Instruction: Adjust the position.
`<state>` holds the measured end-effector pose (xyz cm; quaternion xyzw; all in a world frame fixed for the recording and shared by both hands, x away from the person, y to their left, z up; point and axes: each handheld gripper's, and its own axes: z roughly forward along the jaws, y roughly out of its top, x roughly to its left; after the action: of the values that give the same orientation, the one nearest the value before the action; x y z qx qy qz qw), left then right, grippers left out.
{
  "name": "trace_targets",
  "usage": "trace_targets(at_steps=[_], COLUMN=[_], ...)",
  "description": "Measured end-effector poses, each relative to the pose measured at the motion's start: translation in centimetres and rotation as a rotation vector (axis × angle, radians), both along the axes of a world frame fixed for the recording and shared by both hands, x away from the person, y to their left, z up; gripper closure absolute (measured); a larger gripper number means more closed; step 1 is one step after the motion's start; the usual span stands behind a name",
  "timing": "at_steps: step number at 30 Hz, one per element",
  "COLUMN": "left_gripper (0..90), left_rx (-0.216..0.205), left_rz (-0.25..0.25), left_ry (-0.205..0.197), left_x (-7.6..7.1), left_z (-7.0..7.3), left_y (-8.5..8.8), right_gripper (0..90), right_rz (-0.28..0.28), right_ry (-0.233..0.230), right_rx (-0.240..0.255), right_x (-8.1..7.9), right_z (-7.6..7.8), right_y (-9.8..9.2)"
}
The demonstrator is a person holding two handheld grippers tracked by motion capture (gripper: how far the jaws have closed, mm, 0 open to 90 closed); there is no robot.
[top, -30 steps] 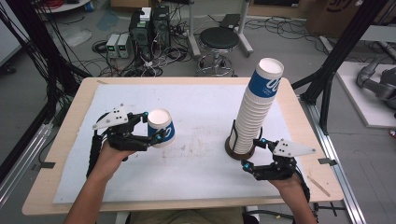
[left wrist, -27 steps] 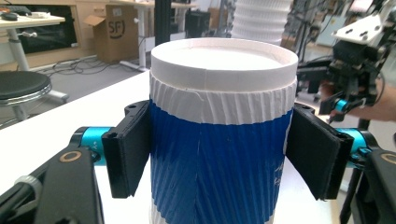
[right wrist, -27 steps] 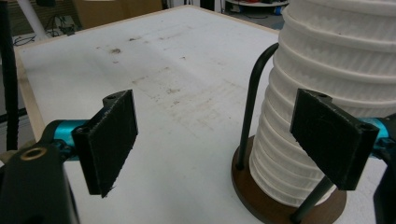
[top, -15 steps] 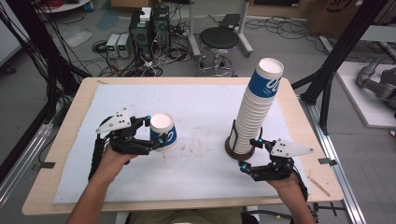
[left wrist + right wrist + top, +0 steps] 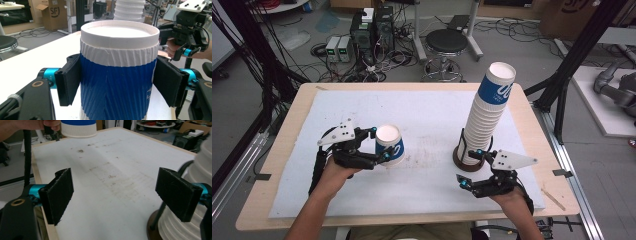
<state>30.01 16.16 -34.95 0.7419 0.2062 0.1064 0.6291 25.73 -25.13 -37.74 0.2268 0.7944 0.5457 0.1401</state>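
Observation:
A white paper cup with a blue band point(image 5: 390, 144) stands upside down left of the table's middle. My left gripper point(image 5: 381, 145) is shut on it, one pad pressed to each side of the blue band point(image 5: 117, 80). A tall, leaning stack of the same cups point(image 5: 488, 112) rises from a dark round holder point(image 5: 459, 159) at the right. My right gripper point(image 5: 471, 167) is open just in front of that holder, with nothing between its pads point(image 5: 58, 193). The stack's ribbed bottom point(image 5: 200, 177) lies beside its right pad.
A white mat point(image 5: 432, 115) covers the wooden table point(image 5: 532, 120). Between the cup and the stack the mat is bare but stained point(image 5: 110, 175). Beyond the far edge stand a stool point(image 5: 446, 42) and electronics boxes point(image 5: 362, 35) among cables.
The left gripper has brought the cup slightly right and toward me. The right gripper has shifted a little left, closer to the holder's front.

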Motion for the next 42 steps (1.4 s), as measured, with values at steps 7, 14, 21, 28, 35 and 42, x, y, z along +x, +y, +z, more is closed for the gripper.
trace_targets(at_steps=[7,14,21,28,35,42], left_gripper=[27.0,27.0,27.0,27.0,27.1,27.1], left_rx=[-0.008,-0.008,-0.021,-0.014,-0.016,-0.017], left_rz=[-0.017,-0.057,-0.112,-0.142,-0.165,-0.207], left_ry=[-0.001,-0.008,-0.014,-0.01,-0.017,-0.029], left_x=[-0.5,-0.7,-0.7,-0.8,-0.9,-1.1], left_z=[-0.3,-0.5,-0.9,-1.4,-1.5,-1.3], left_y=[-0.5,-1.3,-2.5,-3.5,-3.8,-4.5], right_gripper=[15.2,15.2,15.1,15.2,15.2,15.2], right_rz=[0.066,0.154,0.237,0.279,0.265,0.303], right_ry=[0.007,0.029,0.021,0.02,0.073,0.066], right_rx=[0.004,-0.004,0.02,0.051,0.045,0.053], right_x=[0.6,2.0,3.5,3.9,3.6,3.6], right_z=[0.2,0.1,-0.1,-0.9,-1.2,-1.5], right_y=[2.5,6.1,8.4,8.7,8.8,9.6])
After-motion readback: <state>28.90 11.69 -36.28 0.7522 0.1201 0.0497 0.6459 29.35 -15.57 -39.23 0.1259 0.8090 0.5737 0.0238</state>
